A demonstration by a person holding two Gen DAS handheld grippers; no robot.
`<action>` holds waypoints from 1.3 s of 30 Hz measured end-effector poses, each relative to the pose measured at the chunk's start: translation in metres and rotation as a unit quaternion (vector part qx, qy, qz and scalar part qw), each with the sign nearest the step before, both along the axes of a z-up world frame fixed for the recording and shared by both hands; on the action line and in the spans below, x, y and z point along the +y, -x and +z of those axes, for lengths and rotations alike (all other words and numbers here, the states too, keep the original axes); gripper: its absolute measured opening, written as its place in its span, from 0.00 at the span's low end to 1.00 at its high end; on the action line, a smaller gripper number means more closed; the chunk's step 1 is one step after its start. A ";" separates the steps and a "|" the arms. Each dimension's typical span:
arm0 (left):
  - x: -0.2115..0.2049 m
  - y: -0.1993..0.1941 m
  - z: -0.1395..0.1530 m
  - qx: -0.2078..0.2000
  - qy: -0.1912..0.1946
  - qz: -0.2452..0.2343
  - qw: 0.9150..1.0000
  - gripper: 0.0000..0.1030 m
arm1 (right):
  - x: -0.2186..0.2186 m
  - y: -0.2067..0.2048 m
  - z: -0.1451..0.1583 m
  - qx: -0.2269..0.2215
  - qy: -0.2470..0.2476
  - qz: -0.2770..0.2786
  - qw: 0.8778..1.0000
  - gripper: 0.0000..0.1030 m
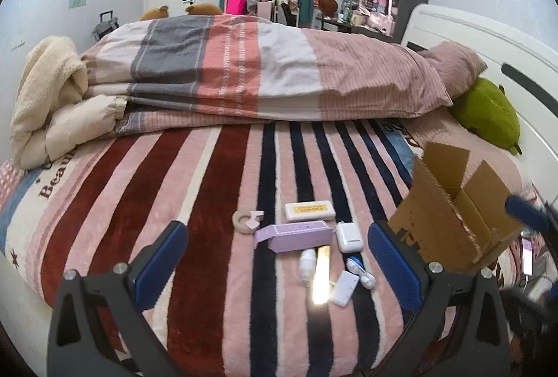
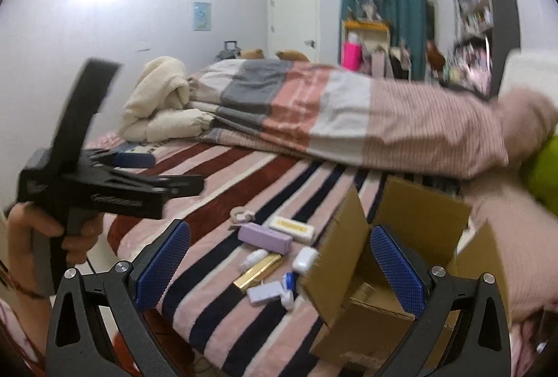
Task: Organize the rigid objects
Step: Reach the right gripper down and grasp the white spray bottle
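Several small rigid objects lie on the striped bed cover: a purple box (image 1: 294,236) (image 2: 265,238), a white and yellow box (image 1: 309,210) (image 2: 292,227), a white case (image 1: 348,236) (image 2: 304,259), a gold bar (image 1: 321,274) (image 2: 258,270), a tape ring (image 1: 246,221) (image 2: 241,214), a white bottle (image 1: 307,264) and a white adapter (image 1: 345,287) (image 2: 264,292). An open cardboard box (image 1: 450,216) (image 2: 380,258) stands to their right. My left gripper (image 1: 279,265) is open and empty just before the objects. My right gripper (image 2: 280,265) is open and empty, by the box's near flap.
A folded striped duvet (image 1: 244,70) and a cream blanket (image 1: 48,98) lie across the far half of the bed. A green plush (image 1: 488,115) rests by the white headboard (image 1: 488,42). The left gripper's body and hand (image 2: 87,188) show at left in the right wrist view.
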State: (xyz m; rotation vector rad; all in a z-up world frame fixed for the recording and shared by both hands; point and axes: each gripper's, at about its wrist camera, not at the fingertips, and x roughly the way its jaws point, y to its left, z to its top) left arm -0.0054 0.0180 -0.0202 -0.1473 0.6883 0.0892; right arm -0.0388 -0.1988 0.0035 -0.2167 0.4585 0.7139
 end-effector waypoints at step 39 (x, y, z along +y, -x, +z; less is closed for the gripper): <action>0.097 0.004 -0.096 0.029 -0.036 0.071 0.996 1.00 | 0.160 -0.106 -0.177 0.188 0.187 -0.013 0.964 0.37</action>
